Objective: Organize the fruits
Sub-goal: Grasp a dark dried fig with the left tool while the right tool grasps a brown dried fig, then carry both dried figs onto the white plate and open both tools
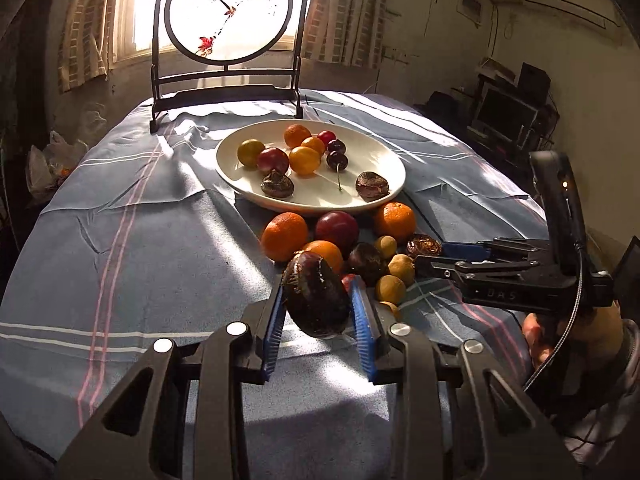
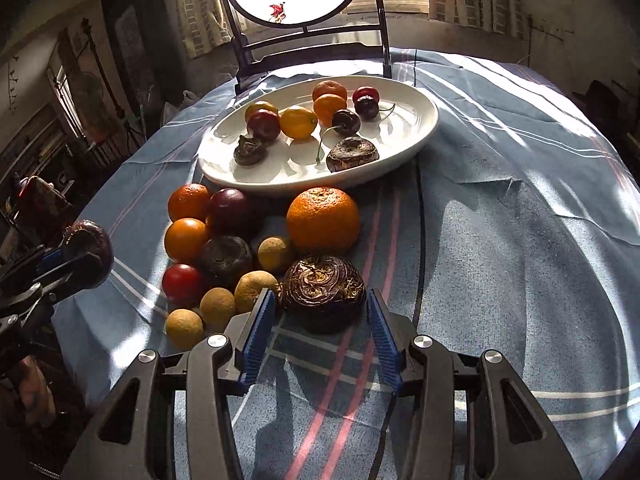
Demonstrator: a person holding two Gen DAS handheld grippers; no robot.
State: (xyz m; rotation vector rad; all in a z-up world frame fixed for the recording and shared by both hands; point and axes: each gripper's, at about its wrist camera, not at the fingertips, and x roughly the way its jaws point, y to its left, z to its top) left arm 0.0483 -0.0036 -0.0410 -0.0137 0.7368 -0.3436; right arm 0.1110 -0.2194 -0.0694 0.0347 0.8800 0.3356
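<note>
Blue-padded fingers of the left gripper point(image 1: 318, 312) pinch a dark water chestnut point(image 1: 316, 294), lifted above the striped tablecloth point(image 1: 160, 248) short of the white plate point(image 1: 312, 196). Low and level, the right gripper point(image 2: 320, 312) brackets a second water chestnut point(image 2: 322, 290) on the cloth, jaws spread just wider than it.

The left gripper point(image 1: 318, 312) is matte black with 2 blue ribbed pads point(image 1: 273, 336) and 4 round silver screws point(image 1: 237, 329) across its angular linkage arms. The right gripper point(image 2: 320, 326) has the same build: black arms with triangular cut-outs, blue ribbed pads point(image 2: 258, 334), 4 silver screws point(image 2: 216, 340). At the right of the left view, its black body bears pale lettering, a braided grey cable point(image 1: 568, 312), and bare skin of the hand point(image 1: 538, 336) above a grey sleeve point(image 1: 630, 356).
</note>
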